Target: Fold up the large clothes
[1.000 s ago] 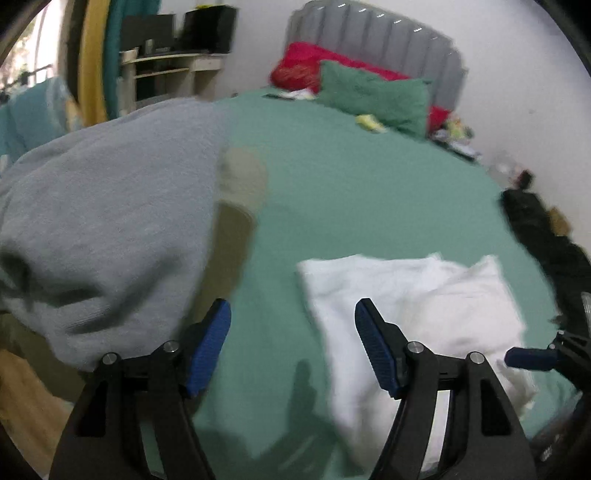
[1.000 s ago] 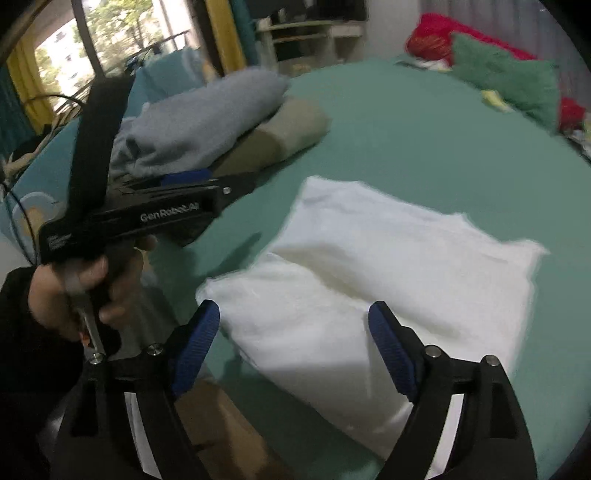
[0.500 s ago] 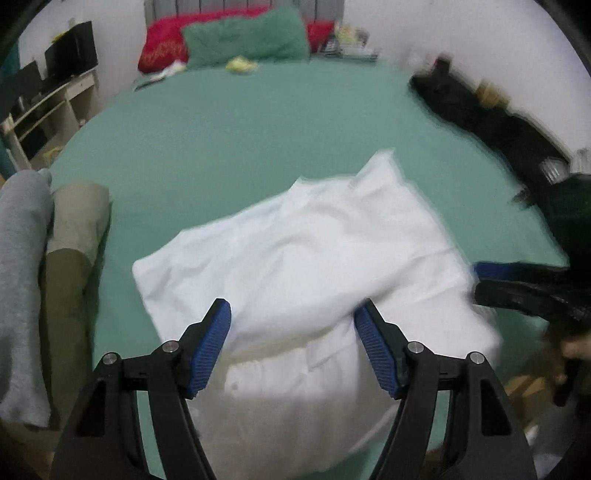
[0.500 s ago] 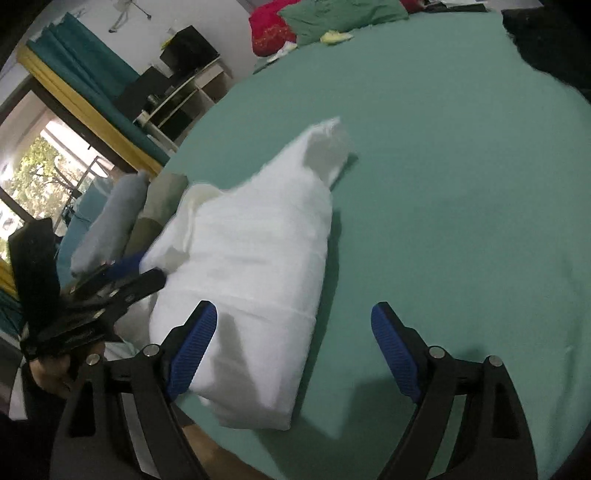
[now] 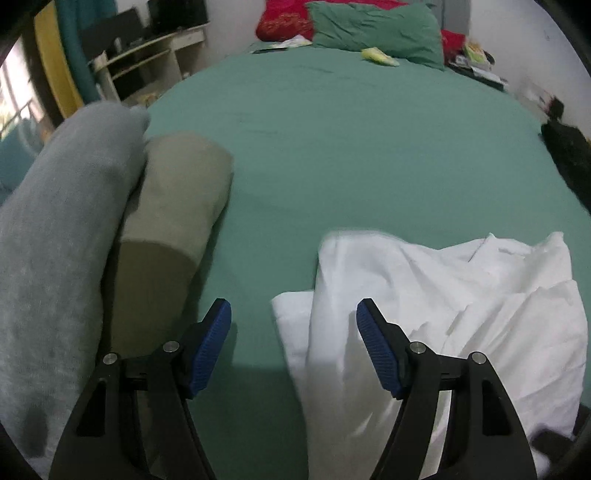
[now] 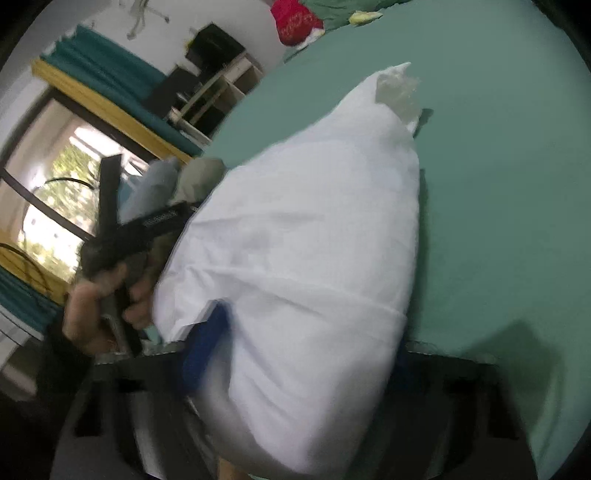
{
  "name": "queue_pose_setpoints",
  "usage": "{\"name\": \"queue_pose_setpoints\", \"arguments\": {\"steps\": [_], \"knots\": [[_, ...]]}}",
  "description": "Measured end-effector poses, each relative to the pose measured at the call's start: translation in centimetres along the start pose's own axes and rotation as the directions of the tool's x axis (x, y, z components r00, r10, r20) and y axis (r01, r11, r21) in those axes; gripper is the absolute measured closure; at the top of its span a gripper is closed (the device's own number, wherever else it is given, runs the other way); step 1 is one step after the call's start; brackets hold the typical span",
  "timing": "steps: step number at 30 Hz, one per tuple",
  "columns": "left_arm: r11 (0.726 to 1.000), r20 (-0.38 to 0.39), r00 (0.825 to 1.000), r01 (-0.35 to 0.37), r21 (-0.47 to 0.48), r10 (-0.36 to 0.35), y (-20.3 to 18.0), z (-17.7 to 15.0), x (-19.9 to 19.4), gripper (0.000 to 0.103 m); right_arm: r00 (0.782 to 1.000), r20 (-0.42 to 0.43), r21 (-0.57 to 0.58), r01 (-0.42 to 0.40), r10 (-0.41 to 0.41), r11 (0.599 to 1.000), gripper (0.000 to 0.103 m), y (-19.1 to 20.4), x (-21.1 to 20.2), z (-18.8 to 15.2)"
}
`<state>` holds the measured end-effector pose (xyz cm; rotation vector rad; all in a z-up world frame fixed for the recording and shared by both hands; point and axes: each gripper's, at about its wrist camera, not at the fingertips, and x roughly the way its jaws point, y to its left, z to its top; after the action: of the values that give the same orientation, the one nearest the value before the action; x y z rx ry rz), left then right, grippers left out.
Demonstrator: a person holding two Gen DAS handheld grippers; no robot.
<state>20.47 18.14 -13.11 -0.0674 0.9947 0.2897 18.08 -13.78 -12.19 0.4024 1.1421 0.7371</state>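
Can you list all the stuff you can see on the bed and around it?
White garment: one, white, near edge of bed, partly folded.
Grey roll: one, grey, left side.
Olive roll: one, olive, beside the grey one.
Pillows: green and red, far end.
Bed sheet: green.
Shelf: pale, by the wall.
Left gripper: open, over the garment's edge.
Right gripper: closing around the garment.
Hand: holding the left gripper.
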Motion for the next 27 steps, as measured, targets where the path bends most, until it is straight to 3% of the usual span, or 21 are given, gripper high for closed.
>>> {"name": "queue_pose_setpoints", "arguments": {"steps": [3,5,9,13,17,20,21,22,23,24,27], "knots": [[1.0,0.003,1.0,0.021,0.008,-0.021,-0.1,-0.8,-0.8,0.028,1.0,-0.013,0.002,-0.007,0.007,1.0,0.073,-0.7,-0.6,0.2],[0.999,-0.009,0.999,0.032,0.014,-0.032,0.0,-1.5,-1.1,0.029,0.998,-0.005,-0.068,0.069,-0.07,0.995,0.075,0.0,-2.1,0.3],[0.983,-0.094,0.98,0.178,0.037,-0.174,-1.2,-2.6,-0.5,0.029,0.987,0.002,-0.128,0.16,-0.161,0.979,0.076,0.4,-4.9,1.2],[0.945,-0.114,0.95,0.303,0.123,-0.29,-5.0,-3.4,-1.3,0.029,0.967,0.019,-0.176,0.254,-0.254,0.951,0.076,-0.3,-9.0,0.9],[0.931,-0.125,0.945,0.321,0.173,-0.303,-10.1,-3.8,-0.6,0.029,0.952,0.03,-0.146,0.304,-0.303,0.941,0.076,-2.3,-12.4,-0.4],[0.907,-0.135,0.919,0.388,0.161,-0.37,-12.8,-3.6,-0.4,0.043,0.948,0.038,-0.085,0.317,-0.315,0.945,0.076,-4.0,-14.1,-1.5],[0.9,-0.139,0.916,0.397,0.181,-0.376,-14.3,-3.6,-0.2,0.056,0.947,0.042,-0.07,0.321,-0.319,0.944,0.076,-3.9,-14.1,-1.5],[0.898,-0.147,0.917,0.394,0.196,-0.37,-15.0,-3.8,0.0,0.08,0.946,0.047,-0.051,0.322,-0.32,0.945,0.076,-4.5,-14.6,-1.9],[0.898,-0.16,0.92,0.385,0.213,-0.357,-15.9,-3.9,0.4,0.094,0.946,0.049,-0.042,0.322,-0.32,0.946,0.076,-4.9,-14.8,-2.1],[0.903,-0.169,0.925,0.371,0.218,-0.339,-16.5,-4.0,0.8,0.099,0.945,0.052,-0.032,0.324,-0.322,0.946,0.075,-4.9,-14.6,-2.1],[0.935,-0.102,0.95,0.31,0.171,-0.296,-15.6,-3.8,0.2,0.1,0.947,0.064,-0.011,0.317,-0.315,0.949,0.07,-6.0,-14.7,-2.3]]}}
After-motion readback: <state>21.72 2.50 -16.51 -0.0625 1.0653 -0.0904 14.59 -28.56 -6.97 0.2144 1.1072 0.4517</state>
